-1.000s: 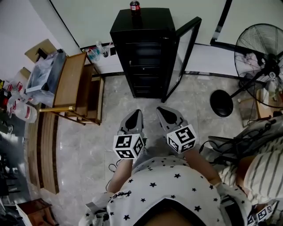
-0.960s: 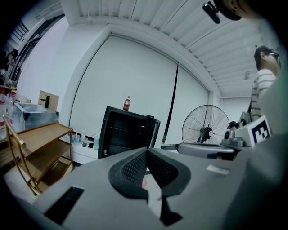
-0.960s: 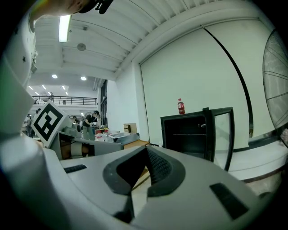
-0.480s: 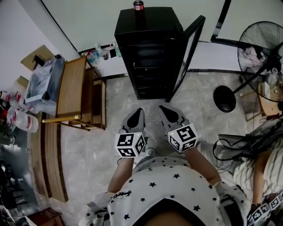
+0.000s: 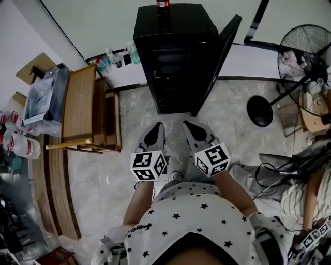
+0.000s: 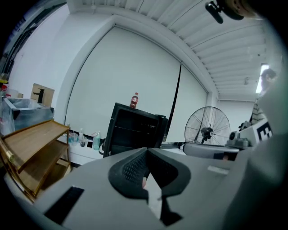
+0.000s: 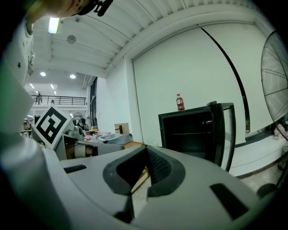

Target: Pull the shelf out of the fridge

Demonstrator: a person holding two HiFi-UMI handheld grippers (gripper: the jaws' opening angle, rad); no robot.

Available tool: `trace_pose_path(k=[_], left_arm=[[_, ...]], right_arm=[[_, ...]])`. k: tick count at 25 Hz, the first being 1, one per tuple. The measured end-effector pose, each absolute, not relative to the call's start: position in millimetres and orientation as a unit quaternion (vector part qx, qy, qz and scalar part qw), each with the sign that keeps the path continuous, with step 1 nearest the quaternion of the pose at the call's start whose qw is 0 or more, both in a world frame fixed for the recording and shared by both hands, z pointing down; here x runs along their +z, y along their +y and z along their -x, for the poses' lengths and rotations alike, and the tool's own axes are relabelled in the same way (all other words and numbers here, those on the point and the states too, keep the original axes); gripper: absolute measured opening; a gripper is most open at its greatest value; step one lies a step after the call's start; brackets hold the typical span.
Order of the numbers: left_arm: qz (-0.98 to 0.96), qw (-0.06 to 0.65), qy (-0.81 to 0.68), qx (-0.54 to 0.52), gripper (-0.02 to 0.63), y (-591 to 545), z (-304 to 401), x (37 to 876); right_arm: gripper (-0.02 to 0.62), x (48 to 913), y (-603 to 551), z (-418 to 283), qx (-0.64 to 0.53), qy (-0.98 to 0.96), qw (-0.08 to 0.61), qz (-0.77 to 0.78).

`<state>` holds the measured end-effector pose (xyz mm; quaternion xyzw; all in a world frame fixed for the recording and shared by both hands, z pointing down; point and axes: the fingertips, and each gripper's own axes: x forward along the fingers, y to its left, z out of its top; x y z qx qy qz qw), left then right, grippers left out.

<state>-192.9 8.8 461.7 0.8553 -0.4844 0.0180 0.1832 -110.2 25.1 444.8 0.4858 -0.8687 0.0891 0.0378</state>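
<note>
The black fridge (image 5: 173, 57) stands against the far wall with its glass door (image 5: 220, 57) swung open to the right. In the right gripper view its dark inside shows a thin wire shelf (image 7: 187, 133). A red-capped bottle (image 5: 162, 6) stands on top of it. My left gripper (image 5: 156, 129) and right gripper (image 5: 190, 126) are side by side over the floor, short of the fridge and pointing at it. Both are shut with nothing between the jaws, as the left gripper (image 6: 146, 150) and right gripper (image 7: 145, 148) show in their own views.
A wooden rack (image 5: 85, 108) with a plastic box (image 5: 41, 98) beside it stands to the left. A floor fan (image 5: 305, 52) with a round base (image 5: 259, 111) and loose cables (image 5: 269, 171) are on the right. Small bottles (image 5: 111, 59) line the ledge left of the fridge.
Both grippers and the head view have moved closer to the fridge, which now sits larger and higher in the picture. The jaws stayed shut.
</note>
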Motion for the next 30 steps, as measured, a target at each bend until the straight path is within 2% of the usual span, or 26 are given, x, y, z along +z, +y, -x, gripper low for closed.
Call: trace_pose_path(k=[21, 30], left_arm=[[-0.815, 0.240, -0.527, -0.031, 0.012, -154, 150, 467], [-0.783, 0.302, -0.538, -0.081, 0.012, -225, 123, 483]], right_arm=[[-0.006, 430, -137, 46, 0.060, -0.886, 0.049, -0.457], [-0.006, 431, -194, 16, 0.066, -0.896, 0.046, -0.437]])
